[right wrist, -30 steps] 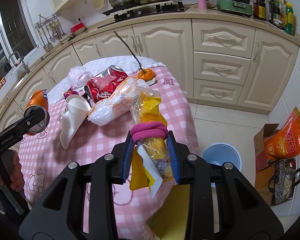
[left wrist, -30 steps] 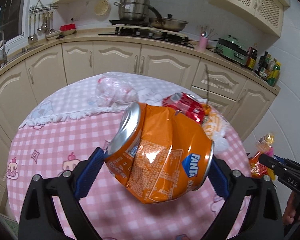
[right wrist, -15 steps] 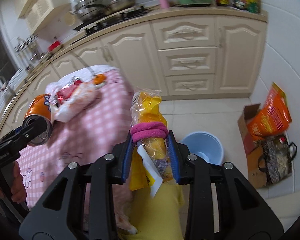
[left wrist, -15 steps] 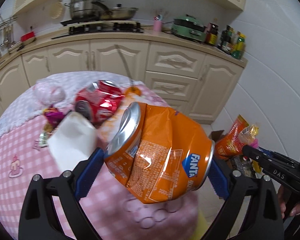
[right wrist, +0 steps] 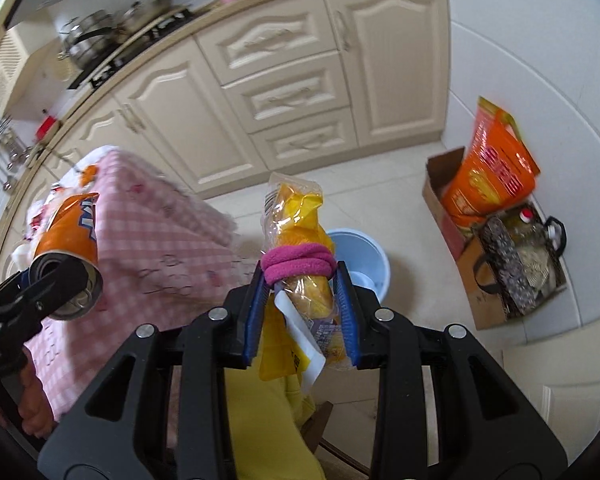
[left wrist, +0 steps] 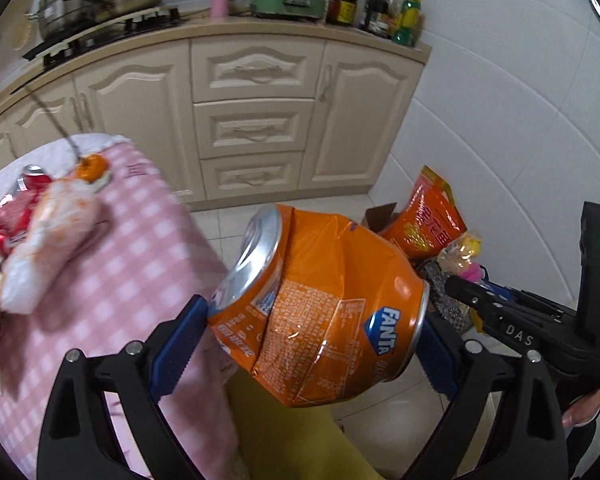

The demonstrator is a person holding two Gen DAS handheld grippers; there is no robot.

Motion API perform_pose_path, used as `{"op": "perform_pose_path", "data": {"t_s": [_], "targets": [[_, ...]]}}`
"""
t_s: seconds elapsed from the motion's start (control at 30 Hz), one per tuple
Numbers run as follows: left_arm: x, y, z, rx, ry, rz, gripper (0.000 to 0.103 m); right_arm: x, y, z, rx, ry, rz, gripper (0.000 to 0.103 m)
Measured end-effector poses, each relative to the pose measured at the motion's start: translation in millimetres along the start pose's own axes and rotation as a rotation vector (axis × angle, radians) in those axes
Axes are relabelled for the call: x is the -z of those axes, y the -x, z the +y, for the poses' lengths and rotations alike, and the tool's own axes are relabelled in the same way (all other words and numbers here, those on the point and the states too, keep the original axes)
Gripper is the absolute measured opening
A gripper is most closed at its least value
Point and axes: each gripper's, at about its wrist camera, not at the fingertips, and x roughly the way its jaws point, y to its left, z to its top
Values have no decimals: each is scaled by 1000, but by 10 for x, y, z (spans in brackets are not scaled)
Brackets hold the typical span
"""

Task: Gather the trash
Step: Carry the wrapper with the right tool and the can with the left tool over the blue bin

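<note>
- Clearly, the left tool (left wrist: 314, 338) is pinching a dented orange Fanta can (left wrist: 320, 320) end to end, one blue pad on the silver top and the other on the base — the can lies tilted, held in the air off the edge of the tabletop (left wrist: 112, 264).
- From the right wrist view, the same can (right wrist: 70, 236) shows to the left with its open mouth facing the camera.
- The right tool (right wrist: 301, 312) is pressed onto a yellow snack bag (right wrist: 300, 264) bound with a pink hair tie (right wrist: 298, 262); the bag stands upright between the blue pads.
- Beyond that bag, a light blue bin (right wrist: 366, 258) sits on the tiled floor (right wrist: 400, 312), partly hidden behind the tool.
- On the pink checked tabletop lie a crushed red can (left wrist: 16, 208), a white plastic bag (left wrist: 52, 236) touching it, and an orange fruit (left wrist: 92, 166) with a thin stem — all blurred.
- Against the wall, a cardboard box (right wrist: 452, 216) holds a large orange packet (right wrist: 488, 172), with a patterned handbag (right wrist: 512, 264) just beside it.
</note>
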Motion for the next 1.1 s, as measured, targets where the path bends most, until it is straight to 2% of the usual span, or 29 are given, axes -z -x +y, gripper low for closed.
{"op": "perform_pose_path", "data": {"t_s": [0.23, 0.43, 0.53, 0.6, 0.83, 1.0, 1.1], "targets": [[-141, -551, -278, 11, -15, 52, 93, -227, -371, -215, 0, -13, 58, 33], [-271, -804, -261, -66, 7, 28, 93, -433, -735, -221, -50, 13, 102, 36], [-333, -872, -214, -90, 22, 25, 93, -520, -840, -196, -94, 29, 100, 50], [-359, -891, -197, -102, 28, 18, 93, -568, -866, -189, -104, 37, 95, 57], [-400, -978, -184, -124, 32, 28, 93, -529, -849, -301, -88, 31, 102, 58], [-388, -1092, -358, -87, 2, 51, 93, -419, -743, -512, -62, -17, 100, 58], [-344, -1239, -480, -64, -13, 91, 94, -353, -664, -680, -33, -50, 98, 58]]}}
